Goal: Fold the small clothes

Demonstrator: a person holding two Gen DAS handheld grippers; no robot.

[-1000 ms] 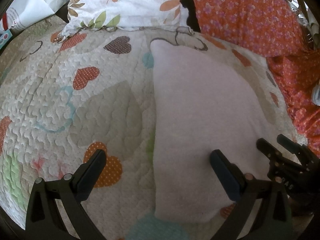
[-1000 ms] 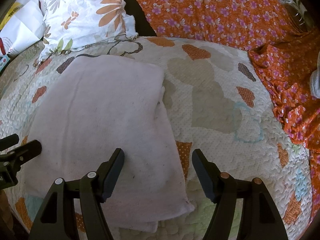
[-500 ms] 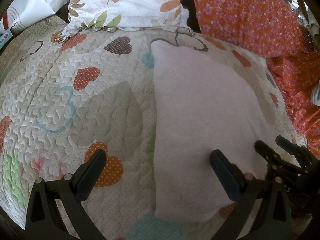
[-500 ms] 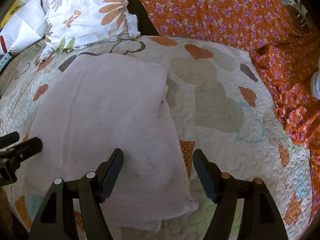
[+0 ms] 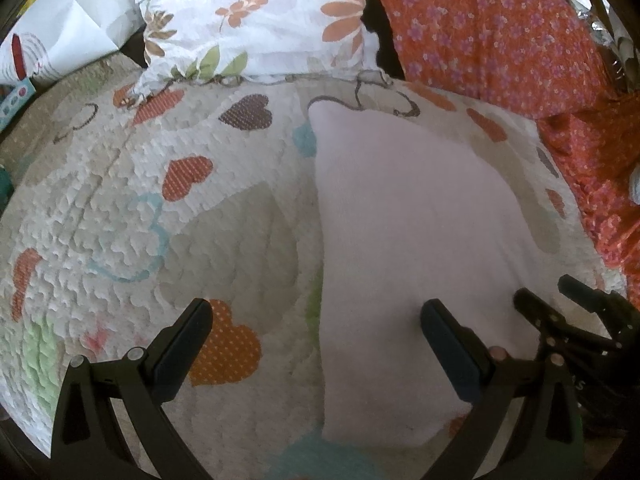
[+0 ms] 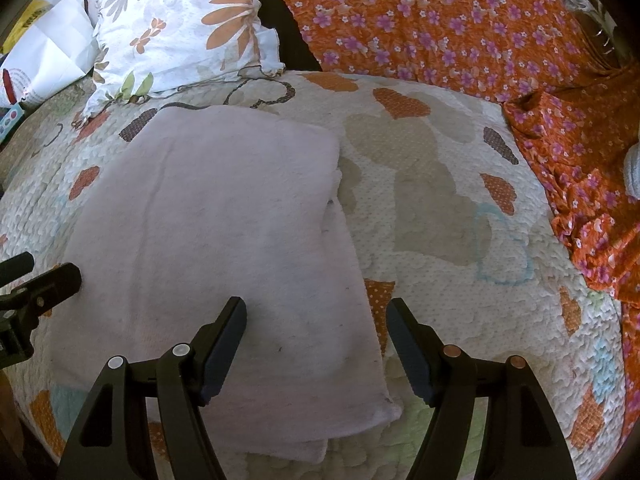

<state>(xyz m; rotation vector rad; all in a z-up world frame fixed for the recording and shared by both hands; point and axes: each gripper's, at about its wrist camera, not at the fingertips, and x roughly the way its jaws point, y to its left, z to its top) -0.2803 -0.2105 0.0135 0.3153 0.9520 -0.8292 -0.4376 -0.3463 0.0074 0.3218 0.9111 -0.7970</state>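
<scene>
Cloth (image 6: 224,240) lies folded on quilt (image 6: 460,208), its edges between both grippers' spread, empty fingers (image 6: 222,344).

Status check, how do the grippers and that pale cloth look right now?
Left gripper open, empty. Right gripper open, empty. Pale pink cloth folded flat on heart quilt. Nothing in the way.

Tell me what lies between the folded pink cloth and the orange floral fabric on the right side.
Only bare heart-print quilt lies between the pink cloth and the orange floral fabric; the right wrist view shows it best.
</scene>
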